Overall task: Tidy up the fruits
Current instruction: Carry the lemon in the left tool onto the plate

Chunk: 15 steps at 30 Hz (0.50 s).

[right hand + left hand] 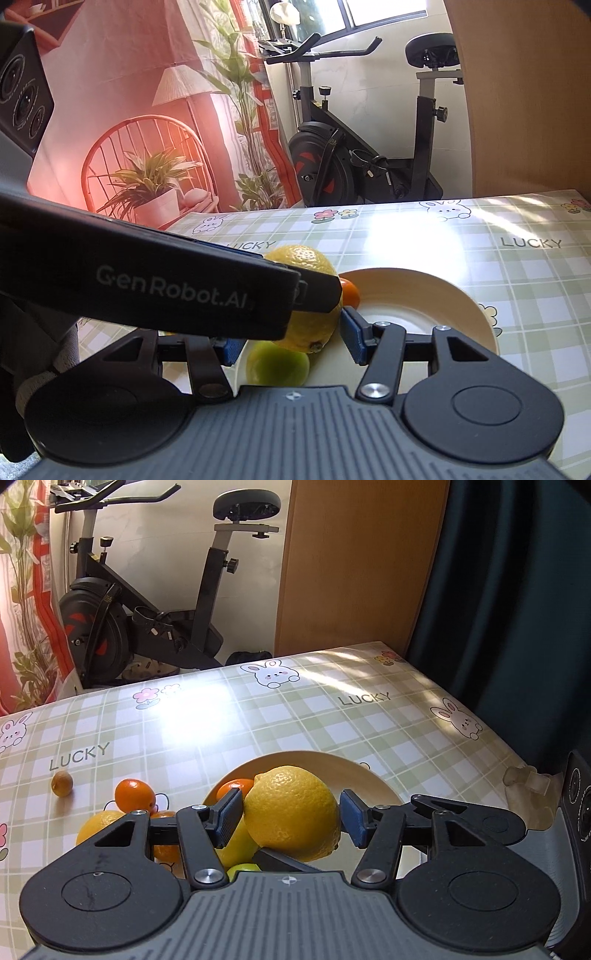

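My left gripper [290, 818] holds a large yellow lemon [291, 812] between its blue pads, above the cream plate [365, 775]. The lemon also shows in the right wrist view [314, 325], with the left gripper's black body across it. An orange [231, 788] and a green lime [277, 363] lie on the plate. My right gripper [291, 341] is open and empty, close above the lime. On the table left of the plate lie an orange [135, 794], a yellow fruit [98, 825] and a small brown fruit [62, 783].
The table has a green checked cloth [295, 716] with rabbits. Its far edge faces an exercise bike [155, 602] and a wooden panel [354, 565]. A dark curtain [517, 609] hangs to the right. A clear corner guard [524, 779] sits at the table's right edge.
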{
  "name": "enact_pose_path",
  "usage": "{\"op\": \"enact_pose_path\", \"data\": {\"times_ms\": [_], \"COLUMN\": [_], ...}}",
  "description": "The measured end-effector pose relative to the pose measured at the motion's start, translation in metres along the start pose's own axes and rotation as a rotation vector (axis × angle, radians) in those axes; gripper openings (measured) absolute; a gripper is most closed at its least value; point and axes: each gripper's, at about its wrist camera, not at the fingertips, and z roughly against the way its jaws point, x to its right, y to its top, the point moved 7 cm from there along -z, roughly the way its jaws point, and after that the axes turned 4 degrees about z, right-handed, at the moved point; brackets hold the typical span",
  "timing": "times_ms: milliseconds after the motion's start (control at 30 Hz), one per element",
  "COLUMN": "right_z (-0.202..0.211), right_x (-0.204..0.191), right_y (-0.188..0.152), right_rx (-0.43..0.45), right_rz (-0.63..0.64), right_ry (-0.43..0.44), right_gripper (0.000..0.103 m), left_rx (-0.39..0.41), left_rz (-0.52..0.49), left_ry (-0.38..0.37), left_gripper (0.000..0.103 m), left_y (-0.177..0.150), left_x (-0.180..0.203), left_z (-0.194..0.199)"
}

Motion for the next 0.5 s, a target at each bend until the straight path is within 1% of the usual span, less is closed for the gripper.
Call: {"op": "enact_pose_path", "data": {"times_ms": [200,367,500], "right_z": [-0.013,-0.025,-0.032], "right_x": [0.028,0.048,0.058], "right_y": [-0.001,-0.001,-0.001], "right_rx": [-0.012,-0.032,-0.039], "right_rz": [-0.001,-0.023,-0.027], "right_ry": [-0.042,-0.054,-0.053], "right_gripper": [0.056,0.056,0.056], "left_rx": [-0.032,-0.059,-0.081], "left_rz": [-0.005,-0.015,-0.003], "left_ry": [-0.001,0.024,0.016], "left_gripper": [0.060,0.060,0.059], "left_y": [0.007,0.013,0.015], "left_x": [0.007,0.010,0.008], "left_z": [-0.029,-0.048,-0.057]}}
